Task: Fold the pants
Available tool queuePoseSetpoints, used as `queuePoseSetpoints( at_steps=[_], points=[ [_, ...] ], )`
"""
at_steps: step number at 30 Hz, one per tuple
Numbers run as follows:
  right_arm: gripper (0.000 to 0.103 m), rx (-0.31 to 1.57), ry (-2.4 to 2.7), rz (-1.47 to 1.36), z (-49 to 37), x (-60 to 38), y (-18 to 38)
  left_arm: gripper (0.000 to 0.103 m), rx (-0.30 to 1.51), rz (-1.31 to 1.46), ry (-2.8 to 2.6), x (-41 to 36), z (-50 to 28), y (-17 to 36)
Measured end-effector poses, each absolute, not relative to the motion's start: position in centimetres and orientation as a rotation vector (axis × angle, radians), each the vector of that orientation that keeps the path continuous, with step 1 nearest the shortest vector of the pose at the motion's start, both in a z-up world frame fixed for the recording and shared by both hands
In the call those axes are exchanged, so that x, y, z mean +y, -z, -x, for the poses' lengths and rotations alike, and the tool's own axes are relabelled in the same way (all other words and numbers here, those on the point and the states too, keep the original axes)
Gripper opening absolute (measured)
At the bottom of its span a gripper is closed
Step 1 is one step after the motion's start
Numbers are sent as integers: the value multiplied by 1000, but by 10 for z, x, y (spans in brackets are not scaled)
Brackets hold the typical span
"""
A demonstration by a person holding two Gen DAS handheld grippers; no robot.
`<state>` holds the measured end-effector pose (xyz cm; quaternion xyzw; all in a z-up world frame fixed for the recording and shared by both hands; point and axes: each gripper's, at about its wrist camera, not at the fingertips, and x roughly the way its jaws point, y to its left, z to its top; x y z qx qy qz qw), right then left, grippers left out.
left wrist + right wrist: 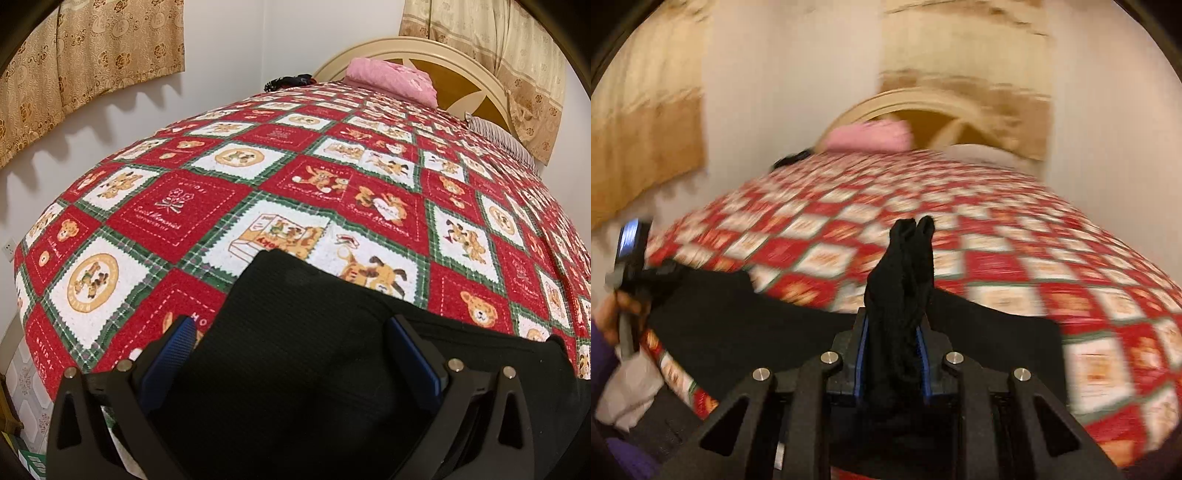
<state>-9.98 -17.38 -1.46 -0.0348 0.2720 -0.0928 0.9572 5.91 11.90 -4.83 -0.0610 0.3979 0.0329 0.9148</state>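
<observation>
**Words on the bedspread**

The red squares of the bedspread (pixel 207 218) carry white stitched script reading "Sweet Memories" under the word "HOLIDAY"; a round bear emblem also says "HOLIDAY". Smaller lettering is too small to read.

A bed (pixel 461 92) with a cream and wood headboard carries a red, white and green patchwork quilt (pixel 207 206) printed with teddy bears. Black pants (pixel 303 332) lie on its near edge; a pink folded cloth (pixel 391 79), a dark garment (pixel 288 82) and a striped pillow (pixel 502 138) lie at the far end
</observation>
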Motion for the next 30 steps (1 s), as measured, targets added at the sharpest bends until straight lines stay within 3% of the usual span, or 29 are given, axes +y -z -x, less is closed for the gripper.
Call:
queuePoseSetpoints(
  at_steps=[7, 10, 13, 14, 16, 18, 23, 24, 25, 27, 30],
  points=[
    [26, 664, 196, 352, 74, -99, 80, 103, 816, 127, -67, 118, -58, 48],
    [34, 620, 256, 486, 81, -85, 87, 103, 817, 127, -67, 118, -58, 48],
    [35, 598, 181, 478, 89, -78, 83, 103, 816, 127, -67, 118, -58, 48],
    [40, 593, 129, 447, 93, -75, 79, 103, 817, 127, -67, 118, -58, 48],
    [73, 579, 44, 392, 97, -69, 72, 103, 817, 127, -66, 118, -58, 48],
    [77, 580, -55, 308, 99, -70, 64, 103, 817, 127, -66, 118, -58, 48],
    [76, 533, -294, -35, 117, -99, 37, 103, 816, 127, -66, 119, -58, 48],
    [68, 513, -262, -79, 118, -110, 32, 103, 815, 127, -66, 119, -58, 48],
    [50, 511, -230, -111, 114, -121, 29, 103, 816, 127, -66, 119, -58, 48],
    [33, 532, -89, -165, 98, -149, 30, 103, 816, 127, -67, 119, -58, 48],
    [25, 570, 2, -206, 69, -169, 42, 103, 816, 127, -66, 119, -58, 48]
  ],
)
